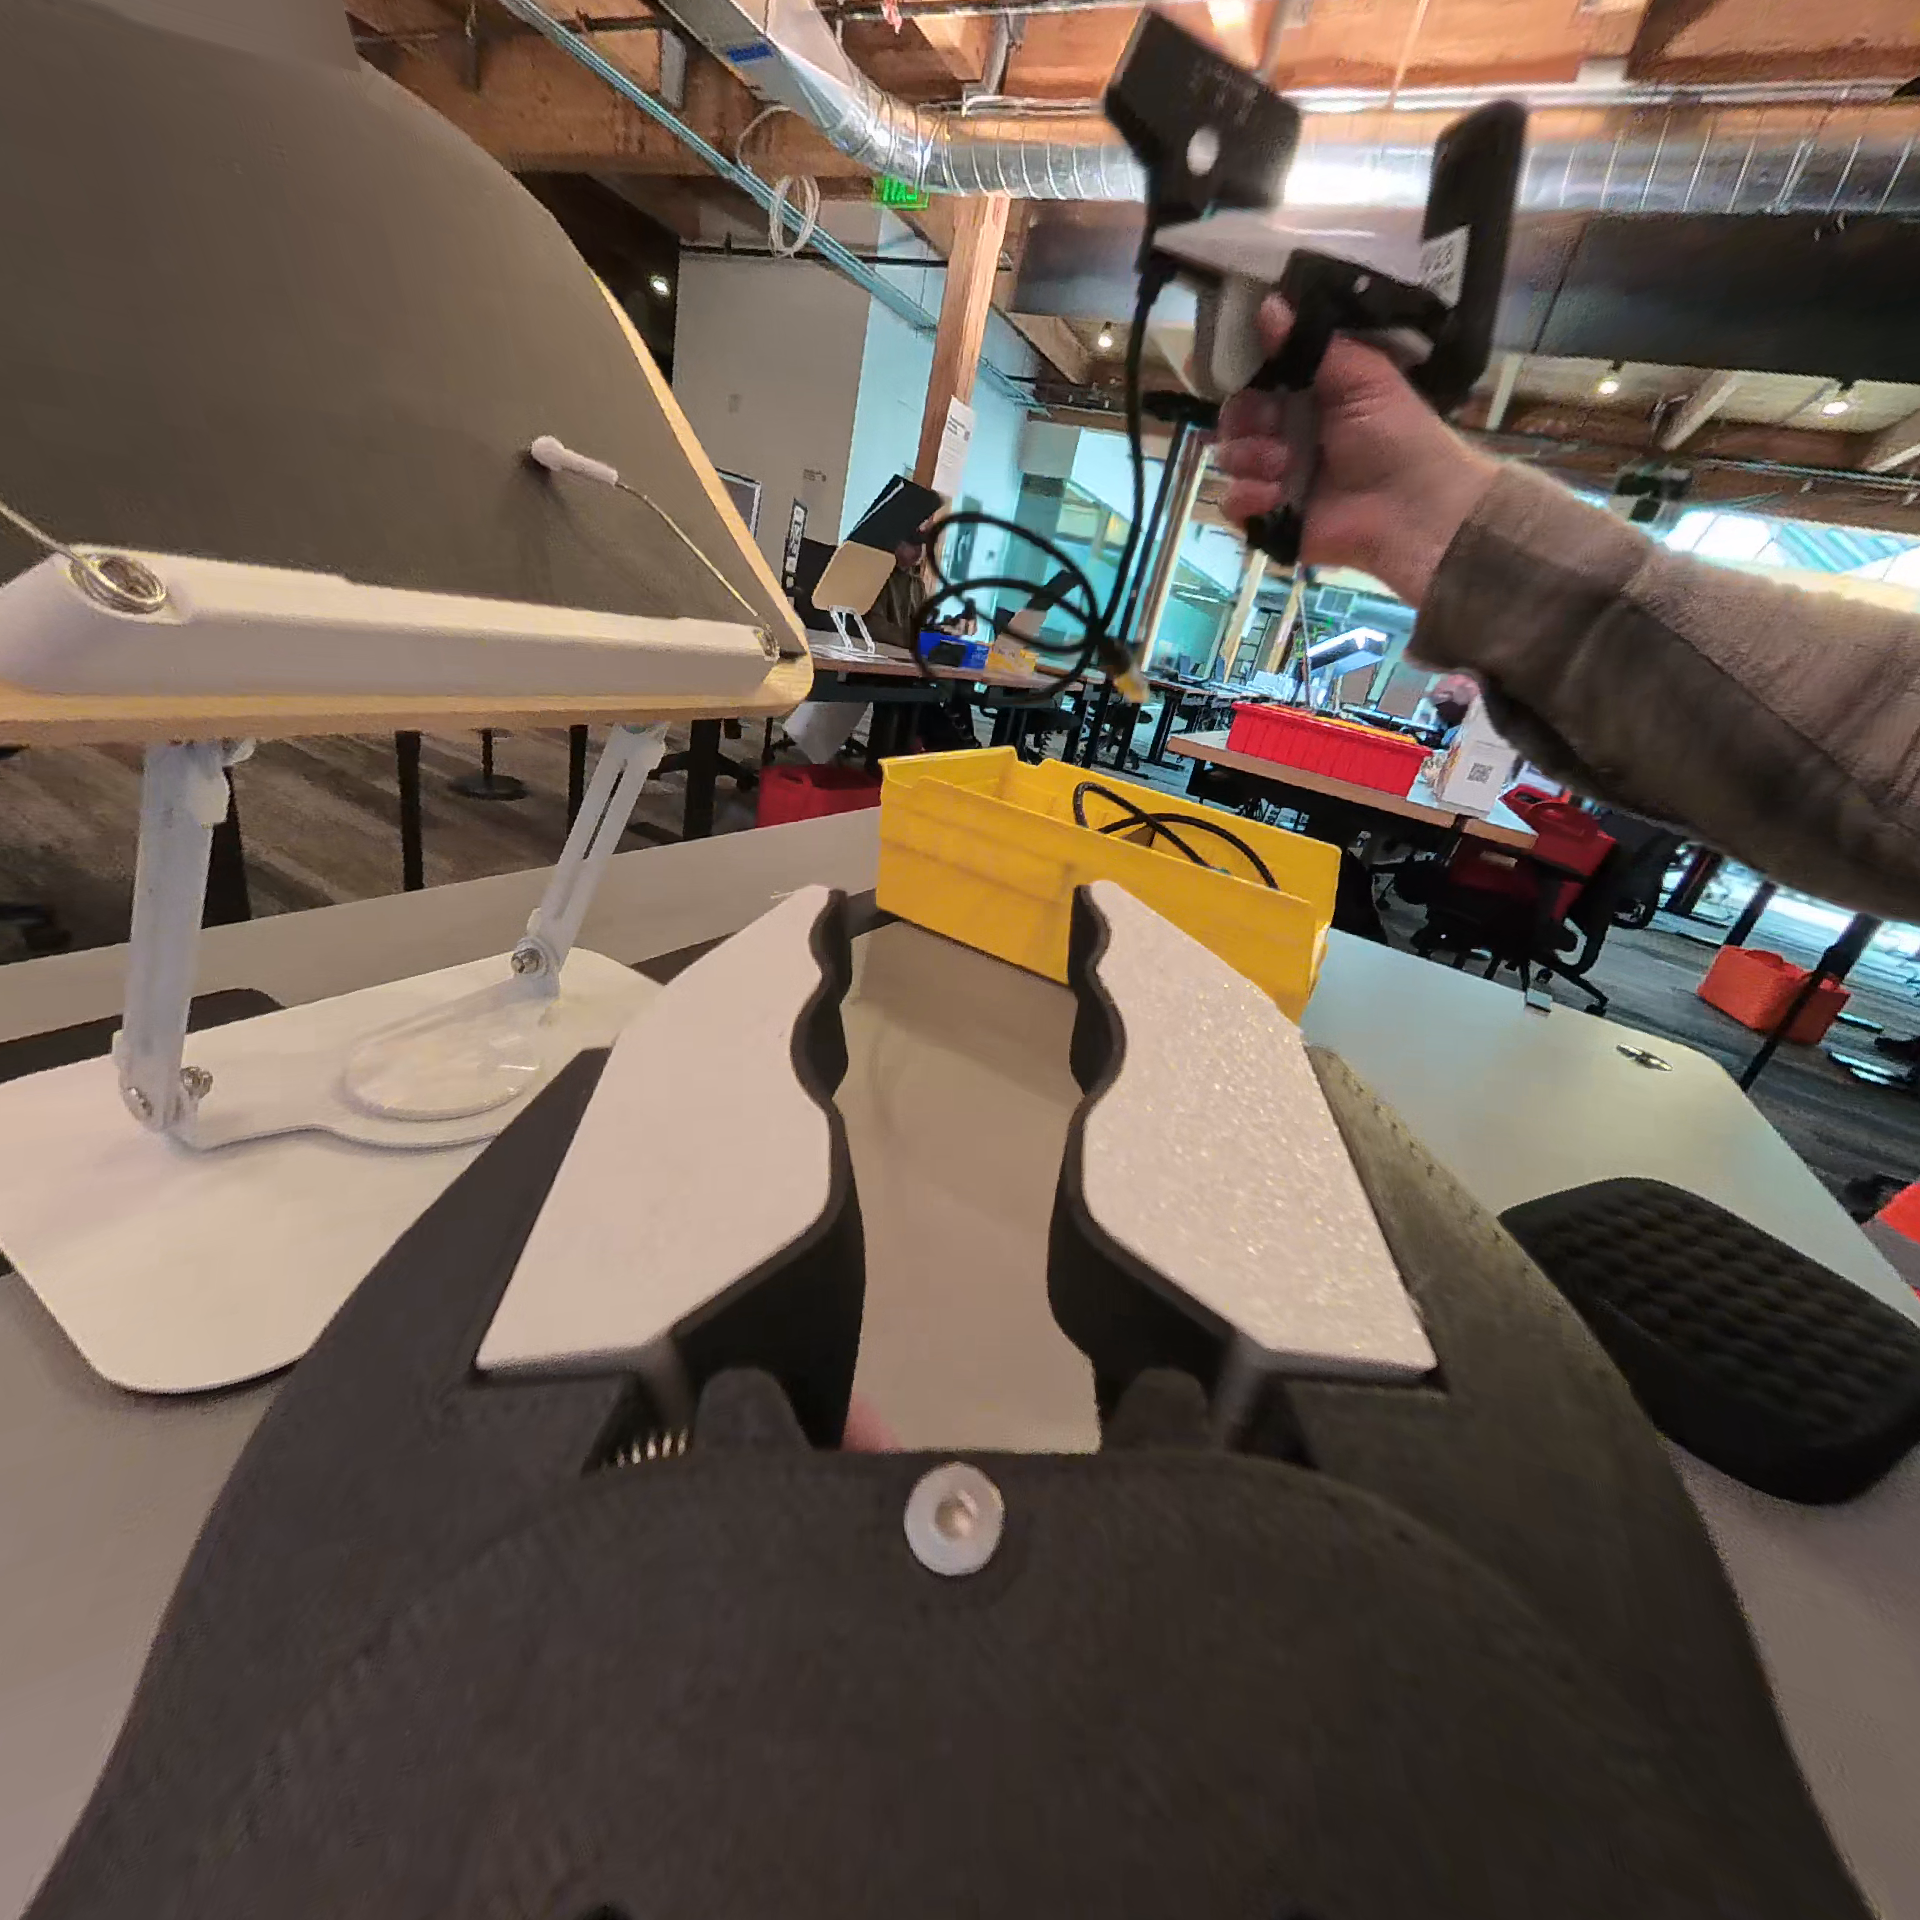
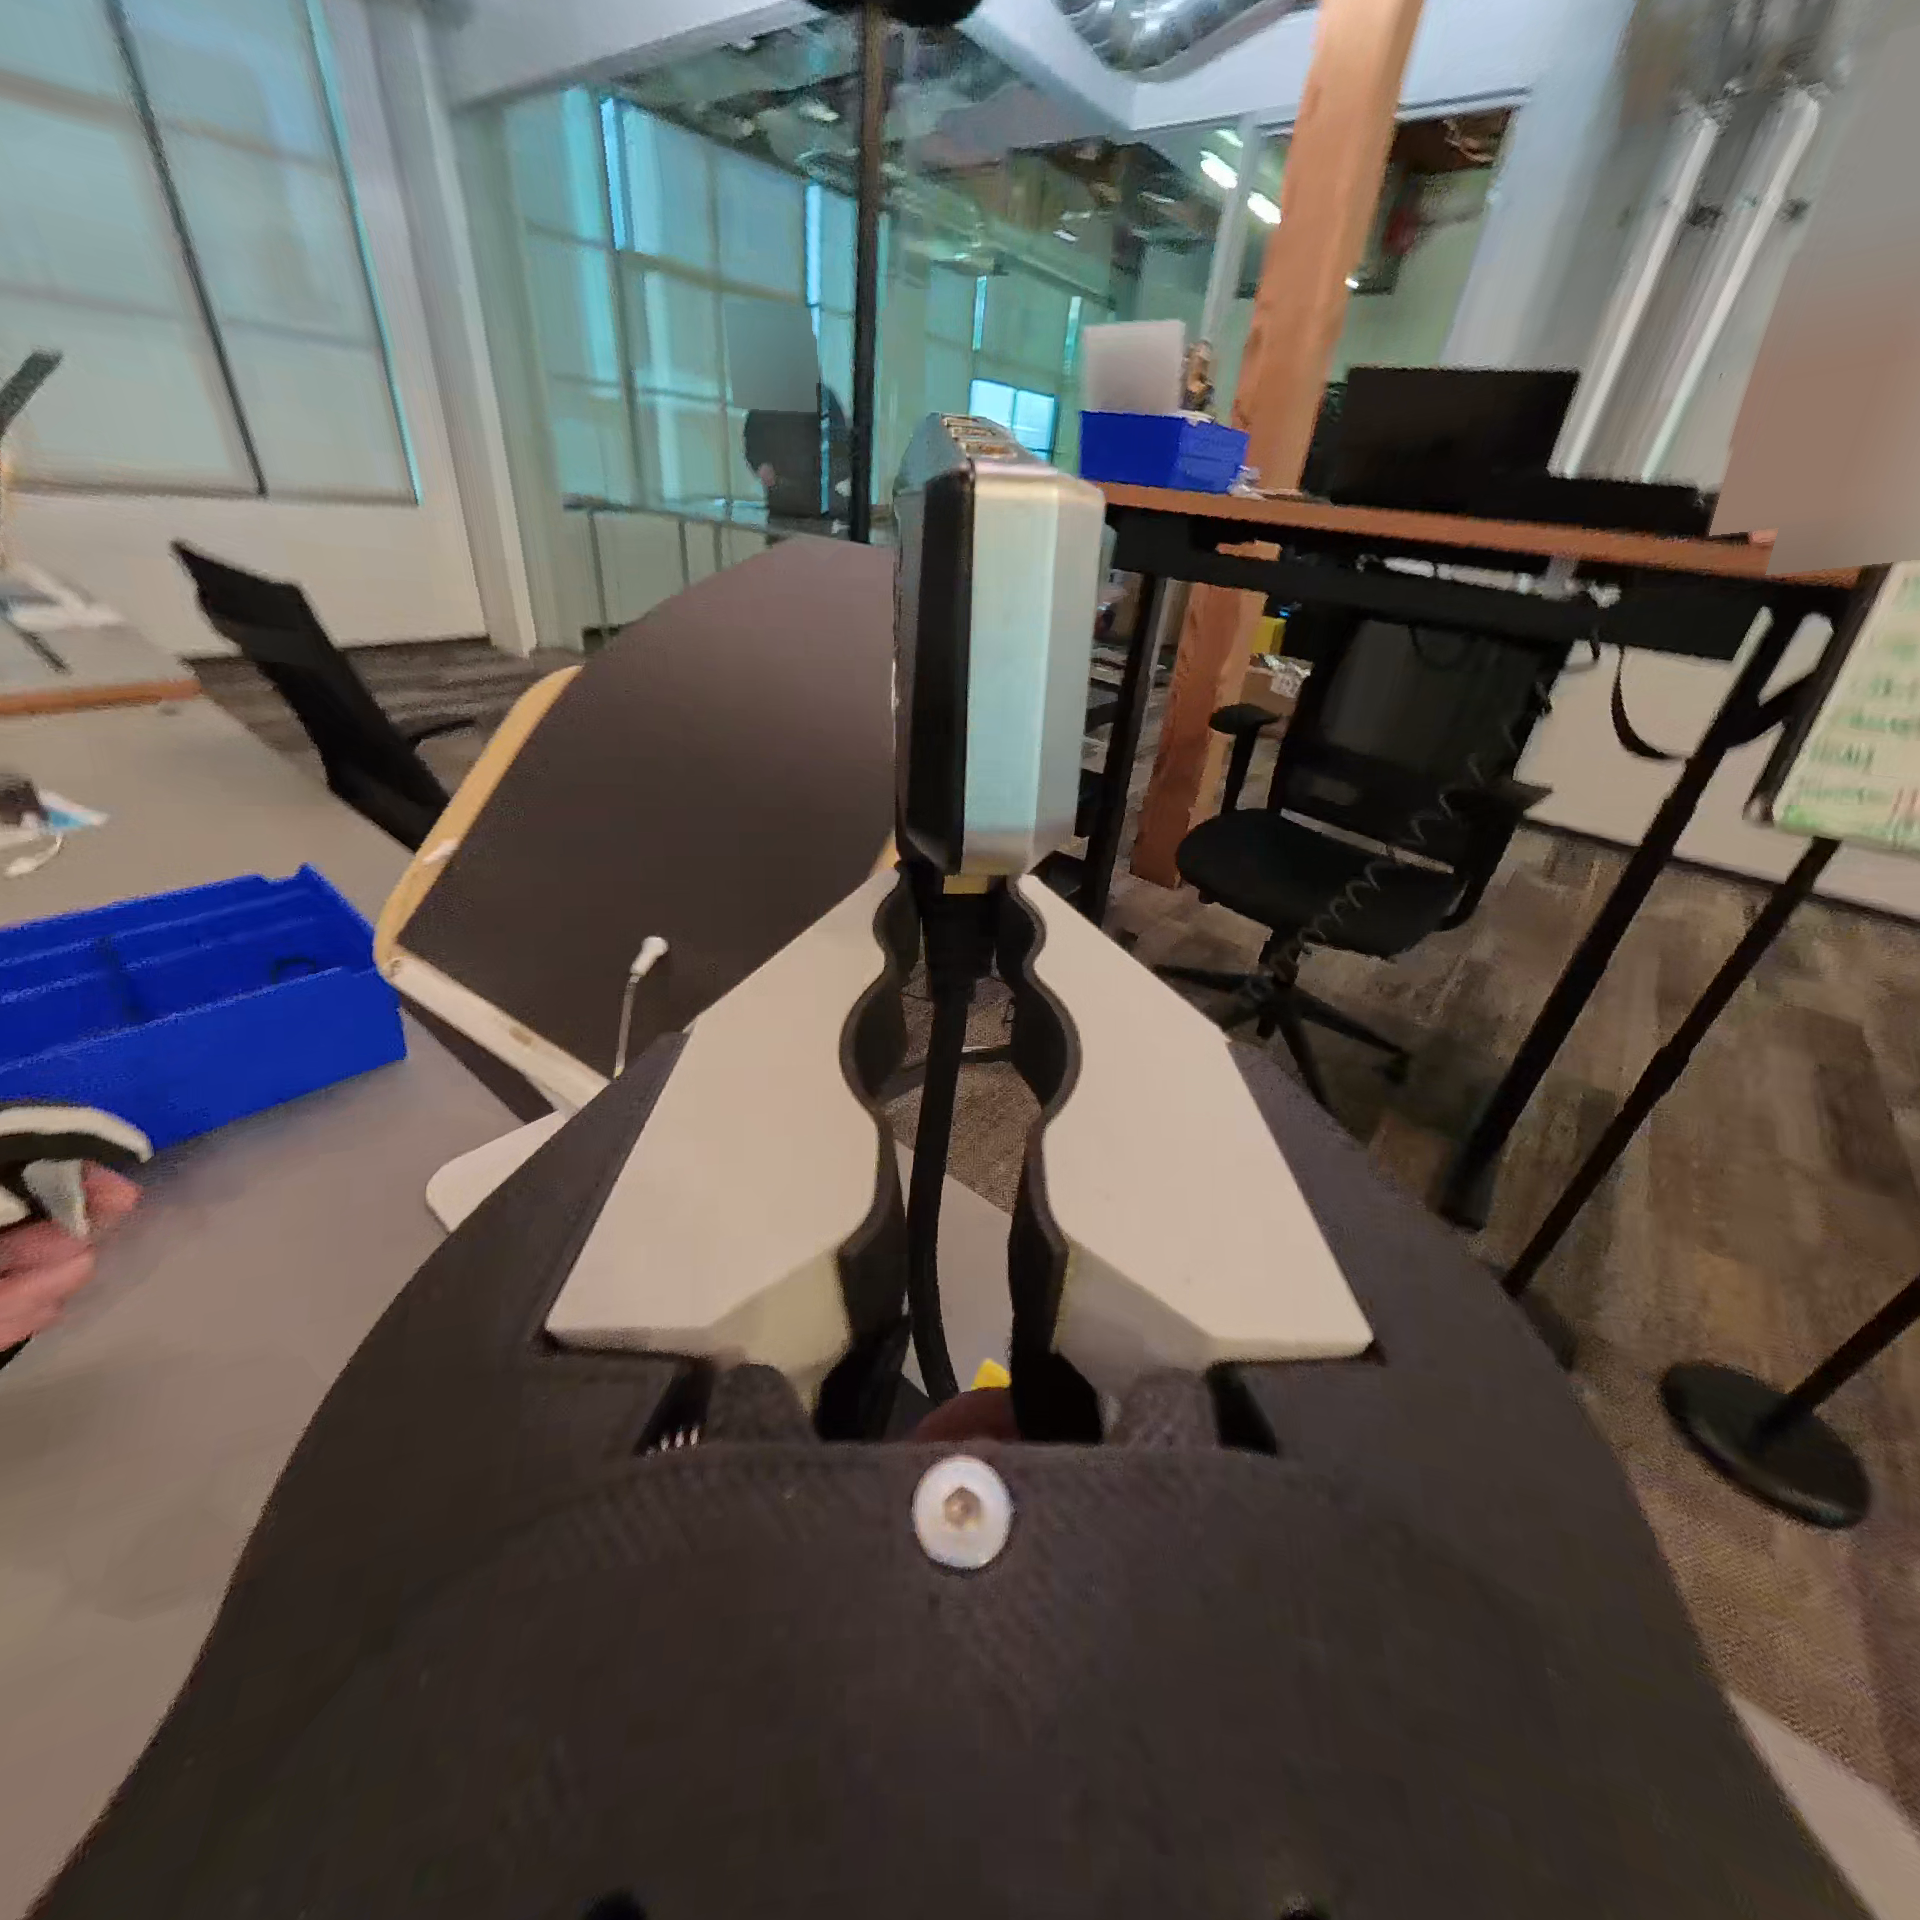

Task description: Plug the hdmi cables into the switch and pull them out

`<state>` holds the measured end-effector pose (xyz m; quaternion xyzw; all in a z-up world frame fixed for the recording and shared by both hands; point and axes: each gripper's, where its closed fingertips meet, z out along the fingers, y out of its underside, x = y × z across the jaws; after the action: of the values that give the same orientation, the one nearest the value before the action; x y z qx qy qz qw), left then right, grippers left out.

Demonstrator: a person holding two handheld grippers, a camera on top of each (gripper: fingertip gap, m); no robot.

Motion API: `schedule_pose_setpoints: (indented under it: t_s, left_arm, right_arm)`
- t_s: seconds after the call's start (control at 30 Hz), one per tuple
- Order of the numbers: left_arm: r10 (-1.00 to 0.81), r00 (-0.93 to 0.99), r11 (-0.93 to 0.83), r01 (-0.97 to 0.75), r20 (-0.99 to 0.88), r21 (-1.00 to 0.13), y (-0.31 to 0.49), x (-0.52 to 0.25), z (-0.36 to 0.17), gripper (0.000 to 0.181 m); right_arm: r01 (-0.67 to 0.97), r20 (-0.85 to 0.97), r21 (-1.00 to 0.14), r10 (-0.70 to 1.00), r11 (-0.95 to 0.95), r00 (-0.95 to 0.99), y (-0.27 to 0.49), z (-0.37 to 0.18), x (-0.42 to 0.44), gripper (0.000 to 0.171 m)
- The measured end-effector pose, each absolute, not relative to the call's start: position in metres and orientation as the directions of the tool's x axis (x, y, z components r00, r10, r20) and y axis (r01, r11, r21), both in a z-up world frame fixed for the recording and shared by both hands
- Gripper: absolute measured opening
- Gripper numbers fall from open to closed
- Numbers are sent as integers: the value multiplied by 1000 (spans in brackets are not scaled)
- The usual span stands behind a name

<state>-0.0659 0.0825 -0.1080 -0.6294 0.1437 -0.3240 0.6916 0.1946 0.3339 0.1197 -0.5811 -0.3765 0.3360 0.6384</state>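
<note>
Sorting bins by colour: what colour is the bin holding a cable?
Yellow bin, black cable inside; clearest in the left wrist view.

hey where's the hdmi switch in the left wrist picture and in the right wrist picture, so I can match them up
Left wrist view: the HDMI switch is top centre, lifted high at the tip of the right gripper.
Right wrist view: it stands upright in the centre, just above that gripper's fingertips, with a black cable hanging from its bottom.
Shared landmark: the tilted dark board with the light wooden edge.

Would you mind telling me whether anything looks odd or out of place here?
Yes: the switch is off the table, held aloft by the right gripper, which grips only its plugged-in cable. The cable's loose end dangles in mid-air.
</note>
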Motion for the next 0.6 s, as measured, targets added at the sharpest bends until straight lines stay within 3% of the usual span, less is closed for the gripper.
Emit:
schedule_pose_setpoints:
  t_s: [0.17, 0.3, 0.5, 0.6]
  left_arm:
    - [-627, 749, -15, 266, 217, -964, 84, -68, -113, 39]
    - [-630, 739, -39, 277, 239, -960, 88, -68, -119, 39]
    - [-638, 730, -69, 265, 247, -962, 91, -62, -127, 39]
    - [-642, 724, -77, 268, 254, -960, 90, -60, -128, 39]
  right_arm:
    - [-73, -201, -979, 870, -189, 449, 377, 33, 213, 12]
    - [13, -337, -917, 792, -398, 509, 393, -39, 228, 11]
    - [202, -402, -777, 716, -597, 570, 387, -123, 233, 12]
    - [388, -297, -697, 735, -603, 609, 379, -161, 234, 12]
